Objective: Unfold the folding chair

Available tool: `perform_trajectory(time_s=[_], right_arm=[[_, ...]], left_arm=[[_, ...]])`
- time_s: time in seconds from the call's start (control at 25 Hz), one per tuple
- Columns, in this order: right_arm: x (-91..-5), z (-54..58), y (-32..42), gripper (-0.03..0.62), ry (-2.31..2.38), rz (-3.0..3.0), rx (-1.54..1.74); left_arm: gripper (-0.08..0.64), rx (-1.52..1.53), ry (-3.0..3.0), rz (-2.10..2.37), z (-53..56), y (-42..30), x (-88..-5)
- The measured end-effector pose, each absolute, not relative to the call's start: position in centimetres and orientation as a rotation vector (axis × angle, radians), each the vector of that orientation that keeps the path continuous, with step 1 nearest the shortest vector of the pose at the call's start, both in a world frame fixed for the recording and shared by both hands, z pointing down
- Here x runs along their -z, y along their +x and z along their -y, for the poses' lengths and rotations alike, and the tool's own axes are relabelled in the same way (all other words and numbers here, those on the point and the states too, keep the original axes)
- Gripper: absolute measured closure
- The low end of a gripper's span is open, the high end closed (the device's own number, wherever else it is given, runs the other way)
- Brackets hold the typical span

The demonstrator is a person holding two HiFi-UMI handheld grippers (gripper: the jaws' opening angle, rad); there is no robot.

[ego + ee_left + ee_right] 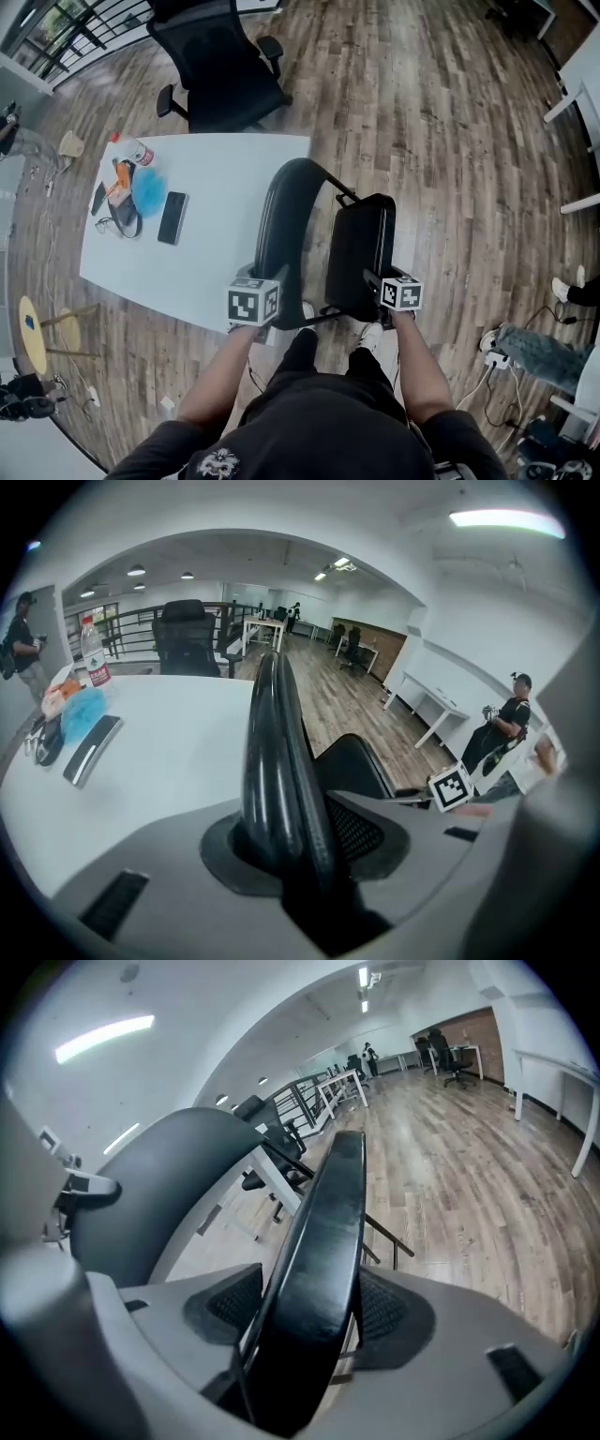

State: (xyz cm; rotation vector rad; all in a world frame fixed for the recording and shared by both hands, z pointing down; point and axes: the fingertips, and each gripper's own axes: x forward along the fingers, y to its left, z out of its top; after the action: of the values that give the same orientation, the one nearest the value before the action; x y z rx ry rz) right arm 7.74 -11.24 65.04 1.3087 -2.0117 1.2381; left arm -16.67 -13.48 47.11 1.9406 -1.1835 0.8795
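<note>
**Item:** folding chair (323, 244), partly opened, standing on the wood floor at the 3 o'clock edge of the white table (216, 216).

**Parts:** the backrest (281, 220) and the seat panel (361, 248) are both seen edge-on from above. Their long axes run roughly 6 to 12 o'clock, almost parallel. The seat panel lies at 3 o'clock of the backrest, and a narrow gap is left between them.

**Left gripper** (269, 281): clamped on the near rim of the backrest. In the left gripper view the glossy black edge is pinched between the pads and runs away toward 12 o'clock.

**Right gripper** (375, 279): clamped on the near edge of the seat panel. In the right gripper view the panel is gripped between the pads and rises toward 12 o'clock.

**Governing relation:** each panel is held at its 6 o'clock end, one per hand. Neither hand is nearer the other's part. The gap between the panels appears to be what the next move must widen, probably with the seat drawn toward 3 o'clock while the backrest is held steady.

**Caution:** the table lies close at 9 o'clock of the backrest.
</note>
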Motion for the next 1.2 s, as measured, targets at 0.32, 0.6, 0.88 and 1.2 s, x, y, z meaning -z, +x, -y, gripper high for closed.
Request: perform_trajectory(time_s=[0.32,0.6,0.88,1.2], right_arm=[[-70.6,9.6,19.6,0.219,1.375,1.981,-1.512],[-77.0,8.8,27.6,0.216,1.400,1.963,-1.542],[-85.4,8.2,36.1,0.218,1.390,1.973,-1.533],[-91.4,6.1,42.0,0.215,1.323,2.030,-1.673]], left_arm=[[0.419,-0.925,1.919,1.172,12.6,-12.0,-50.5],[0.403,-0.885,1.876,1.176,12.6,-9.9,-54.5],[0.391,-0.866,1.880,1.180,12.9,-6.8,-58.8],[0.394,-0.844,1.885,1.150,11.3,-1.8,-62.6]])
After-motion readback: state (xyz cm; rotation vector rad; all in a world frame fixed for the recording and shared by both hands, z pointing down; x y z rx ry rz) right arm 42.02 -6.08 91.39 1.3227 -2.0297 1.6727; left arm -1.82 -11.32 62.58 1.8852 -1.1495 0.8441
